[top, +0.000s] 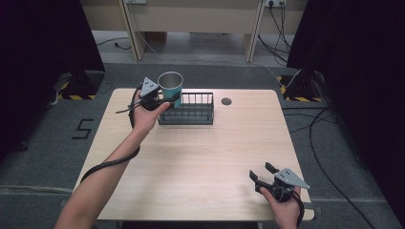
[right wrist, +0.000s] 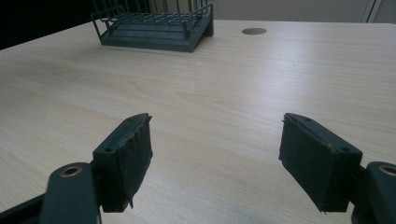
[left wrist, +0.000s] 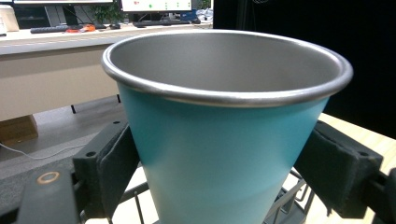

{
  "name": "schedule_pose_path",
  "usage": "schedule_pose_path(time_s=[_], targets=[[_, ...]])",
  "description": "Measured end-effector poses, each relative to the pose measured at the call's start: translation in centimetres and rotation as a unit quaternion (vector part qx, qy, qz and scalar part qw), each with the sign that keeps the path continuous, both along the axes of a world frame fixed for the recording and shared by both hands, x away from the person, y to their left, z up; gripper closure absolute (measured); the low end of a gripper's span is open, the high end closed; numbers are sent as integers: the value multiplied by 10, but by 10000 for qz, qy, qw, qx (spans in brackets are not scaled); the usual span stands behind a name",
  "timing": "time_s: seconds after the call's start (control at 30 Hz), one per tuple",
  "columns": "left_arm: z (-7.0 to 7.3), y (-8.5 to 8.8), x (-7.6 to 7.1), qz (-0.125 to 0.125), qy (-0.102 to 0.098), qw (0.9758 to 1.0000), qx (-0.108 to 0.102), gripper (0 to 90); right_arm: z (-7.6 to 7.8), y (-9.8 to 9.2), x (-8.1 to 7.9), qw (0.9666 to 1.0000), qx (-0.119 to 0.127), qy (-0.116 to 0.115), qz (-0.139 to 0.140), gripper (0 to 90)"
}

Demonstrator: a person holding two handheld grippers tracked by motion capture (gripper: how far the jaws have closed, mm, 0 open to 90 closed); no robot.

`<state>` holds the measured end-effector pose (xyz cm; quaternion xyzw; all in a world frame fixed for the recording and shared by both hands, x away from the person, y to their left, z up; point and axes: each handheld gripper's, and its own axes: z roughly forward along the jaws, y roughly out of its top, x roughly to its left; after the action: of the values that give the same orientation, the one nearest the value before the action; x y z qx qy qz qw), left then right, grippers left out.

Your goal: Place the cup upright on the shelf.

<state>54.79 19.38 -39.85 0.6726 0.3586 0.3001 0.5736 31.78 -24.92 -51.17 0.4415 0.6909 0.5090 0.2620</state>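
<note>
A teal metal cup (top: 170, 85) with a bare steel rim stands upright at the left end of a dark wire rack (top: 193, 114) at the back of the wooden table (top: 200, 157). My left gripper (top: 166, 100) is shut on the cup (left wrist: 224, 149), one pad (left wrist: 116, 168) pressed against each side of its lower wall. Wires of the rack (left wrist: 285, 205) show just beneath the cup. My right gripper (top: 261, 174) rests low over the table's front right corner. It is open (right wrist: 215, 158) with nothing between its pads, and it faces the rack (right wrist: 154, 28) far ahead.
A round cable hole (top: 226, 101) sits in the tabletop right of the rack and is also in the right gripper view as a hole (right wrist: 254, 31). Black curtains flank the table. Cables lie on the floor at the right.
</note>
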Motion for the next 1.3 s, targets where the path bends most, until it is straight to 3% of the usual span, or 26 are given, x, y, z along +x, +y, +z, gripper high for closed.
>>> schedule_pose_path(time_s=[0.7,1.3], targets=[[-10,-21,18,133,167,9998,-22,162,0,-1,0,10000,16,0,6,259],[-21,-38,28,272,320,9990,136,162,0,-1,-1,10000,41,-5,21,259]])
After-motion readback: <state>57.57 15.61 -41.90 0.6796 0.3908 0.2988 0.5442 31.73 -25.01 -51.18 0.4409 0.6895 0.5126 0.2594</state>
